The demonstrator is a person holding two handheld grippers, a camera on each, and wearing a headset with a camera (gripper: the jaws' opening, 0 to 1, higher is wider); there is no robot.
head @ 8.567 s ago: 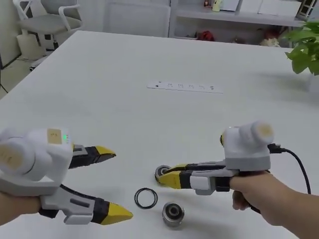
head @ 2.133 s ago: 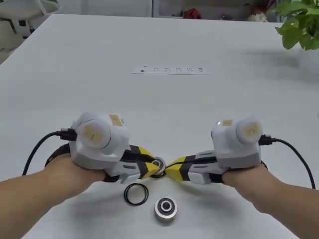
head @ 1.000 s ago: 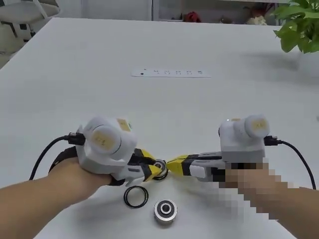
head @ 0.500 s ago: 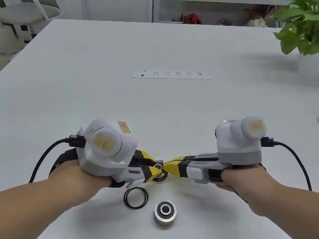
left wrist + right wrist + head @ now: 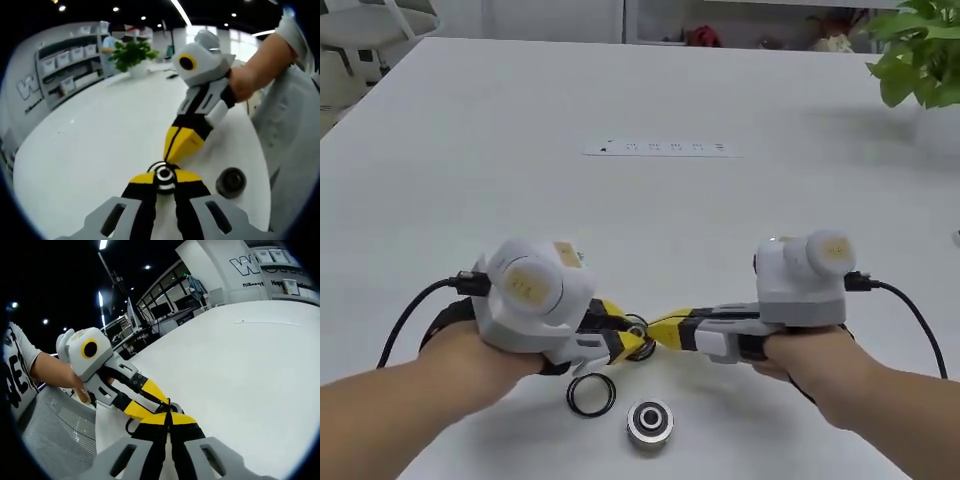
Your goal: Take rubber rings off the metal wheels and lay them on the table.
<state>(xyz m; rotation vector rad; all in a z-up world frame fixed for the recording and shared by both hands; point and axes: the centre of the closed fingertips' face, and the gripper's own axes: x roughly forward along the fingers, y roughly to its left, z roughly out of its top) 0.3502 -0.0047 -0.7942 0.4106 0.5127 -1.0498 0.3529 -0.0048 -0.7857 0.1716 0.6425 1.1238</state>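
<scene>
Presently the left gripper [image 5: 165, 178] is clenched on a small metal wheel [image 5: 164, 172], one yellow jaw on each side, the wheel's face turned to the left gripper view. The right gripper [image 5: 170, 416] meets it nose to nose, jaws drawn together at the wheel's far edge; whether rubber sits between them cannot be made out. In the head view both tools meet low over the table [image 5: 620, 220].

Just nearer the person lie a loose rubber ring [image 5: 592, 393], flat on the table, and a second wheel [image 5: 650, 422] beside it, apparently bare.

Assessment: the wheel is stiff, smooth metal, likely to twist or slip if pinched off-centre, so the hold across its flat faces is sound. The ring appears thin, soft and stretchy, probably seated in a groove. It should be taken at the rim only, rolled outward rather than dragged. It is light enough to spring away once freed.
</scene>
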